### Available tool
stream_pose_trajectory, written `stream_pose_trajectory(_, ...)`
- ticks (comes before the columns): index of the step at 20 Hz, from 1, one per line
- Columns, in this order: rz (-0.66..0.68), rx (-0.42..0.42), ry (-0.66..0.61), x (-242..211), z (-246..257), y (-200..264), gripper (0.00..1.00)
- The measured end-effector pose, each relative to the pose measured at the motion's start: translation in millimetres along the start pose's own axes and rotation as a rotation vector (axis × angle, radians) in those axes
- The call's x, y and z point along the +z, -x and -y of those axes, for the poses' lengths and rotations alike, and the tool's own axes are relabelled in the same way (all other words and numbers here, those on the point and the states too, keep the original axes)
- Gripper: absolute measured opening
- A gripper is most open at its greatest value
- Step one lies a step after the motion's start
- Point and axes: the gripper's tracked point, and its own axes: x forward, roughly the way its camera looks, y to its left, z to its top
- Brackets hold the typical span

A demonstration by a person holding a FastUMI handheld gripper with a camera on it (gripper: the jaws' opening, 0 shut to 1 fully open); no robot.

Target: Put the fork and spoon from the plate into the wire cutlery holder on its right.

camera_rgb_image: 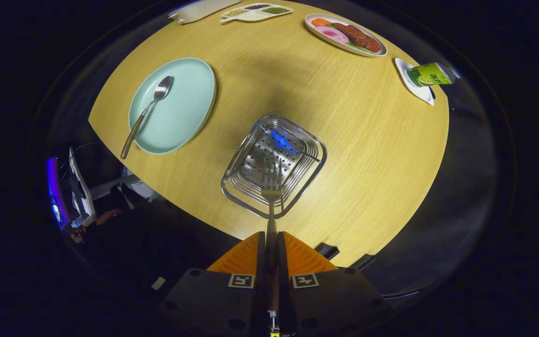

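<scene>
Woodgrain table [344, 140], tool [272, 243] pinching steel fork [272, 187], perforated wire holder [274, 164]

My gripper [272, 243] has ridged orange fingers [246, 257] and black-and-white square markers. The fork [271, 196] I hold is silver, as is the perforated wire holder [274, 164]. The plate [190, 107] is pale mint; the spoon [145, 114] has a brown handle; the surface [344, 140] is yellow woodgrain.

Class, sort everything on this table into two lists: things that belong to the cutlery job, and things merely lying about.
Job:
gripper, shut on the fork
wire cutlery holder, under the fork's tines
spoon
green plate, under the spoon

Lying about:
food plate
divided dish
green can
white saucer
</scene>
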Motion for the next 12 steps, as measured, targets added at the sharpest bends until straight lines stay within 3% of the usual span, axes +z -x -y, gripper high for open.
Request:
stream_pose_trajectory(2, 0.018, -0.004, 0.005, 2, 0, 2, 0.18)
stream_pose_trajectory(5, 0.115, -0.013, -0.012, 12, 0, 10, 0.38)
stream_pose_trajectory(10, 0.461, -0.013, -0.110, 42, -15, 48, 0.65)
stream_pose_trajectory(11, 0.541, -0.026, -0.120, 48, -19, 58, 0.77)
stream_pose_trajectory(12, 0.616, -0.037, -0.129, 55, -26, 67, 0.82)
